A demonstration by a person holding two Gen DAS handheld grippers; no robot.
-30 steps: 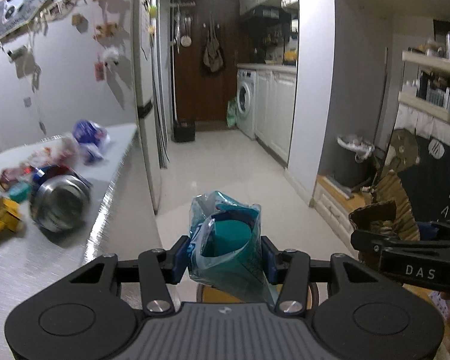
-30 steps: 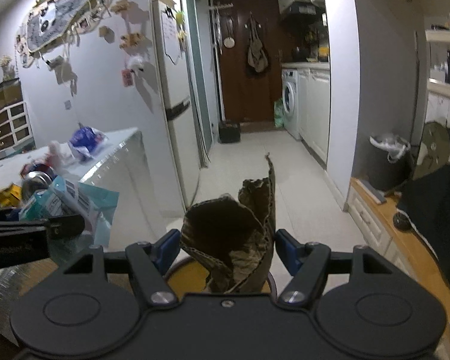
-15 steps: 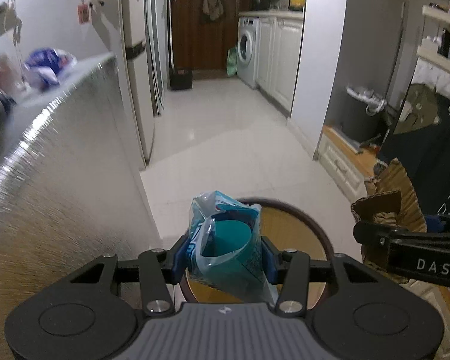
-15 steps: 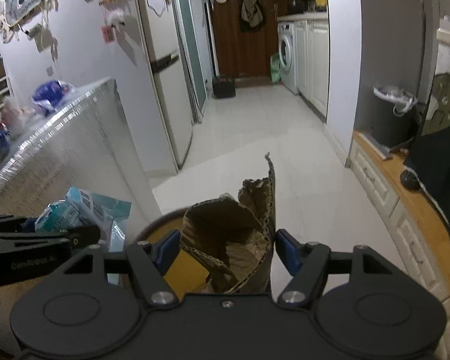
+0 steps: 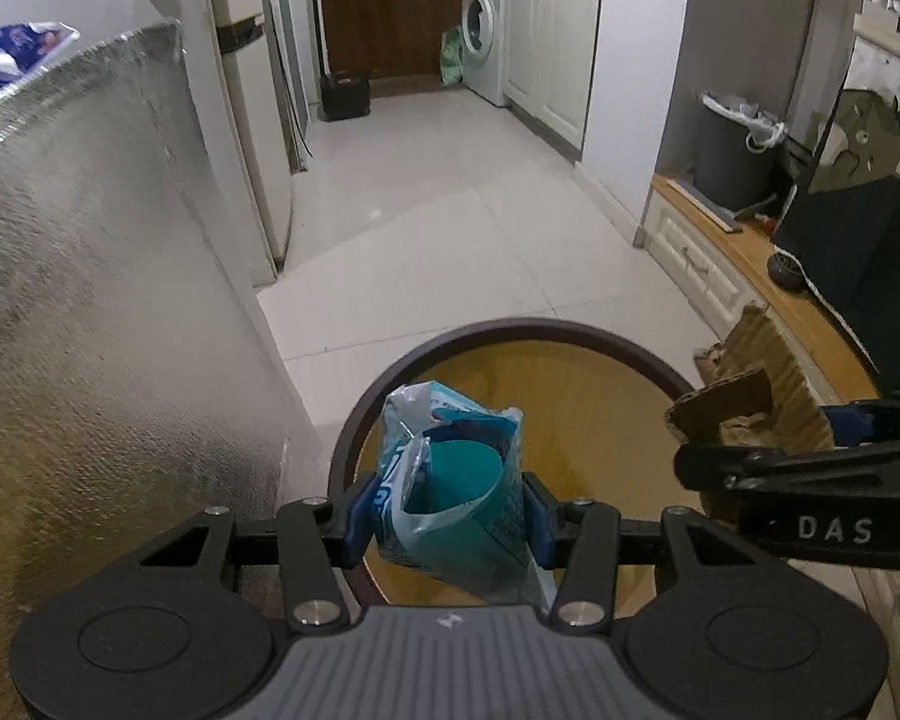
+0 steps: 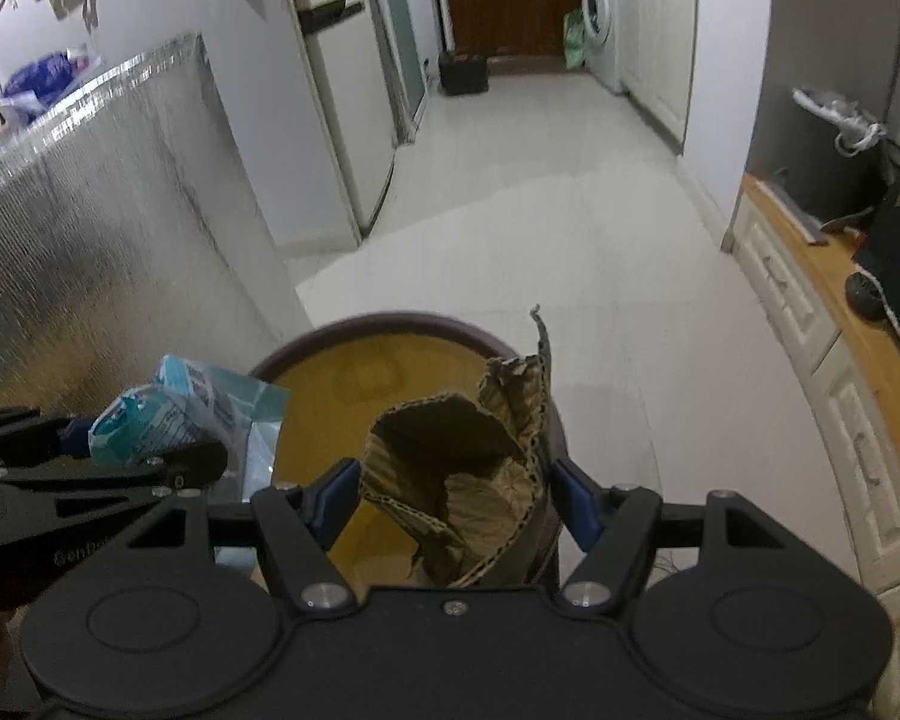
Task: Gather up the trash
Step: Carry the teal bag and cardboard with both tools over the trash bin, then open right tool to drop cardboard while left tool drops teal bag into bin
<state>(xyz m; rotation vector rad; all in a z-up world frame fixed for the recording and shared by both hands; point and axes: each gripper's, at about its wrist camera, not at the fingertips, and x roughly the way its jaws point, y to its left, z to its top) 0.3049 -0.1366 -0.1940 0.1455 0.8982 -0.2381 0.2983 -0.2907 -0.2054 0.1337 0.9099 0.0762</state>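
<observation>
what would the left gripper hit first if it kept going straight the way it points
Probably the yellow inside of the round bin. The left gripper, shut on a teal wrapper, aims into its open mouth; depth is unclear.

The floor (image 5: 450,228) is pale, glossy tile running back toward a dark wooden door, and directly on it stand a round bin (image 5: 510,336) with a dark rim and yellow inside, close to the camera, a small black box (image 5: 345,97) by the door, a green bag (image 5: 452,63) beside a white washing machine (image 5: 483,30), and a grey lined bin (image 5: 729,150) in a recess on the right. To the left rises the surface (image 5: 90,240), wrapped in crinkled silver foil down its side. On its top far edge lies a blue and white plastic bag (image 5: 18,51), partly cut off by the frame.
</observation>
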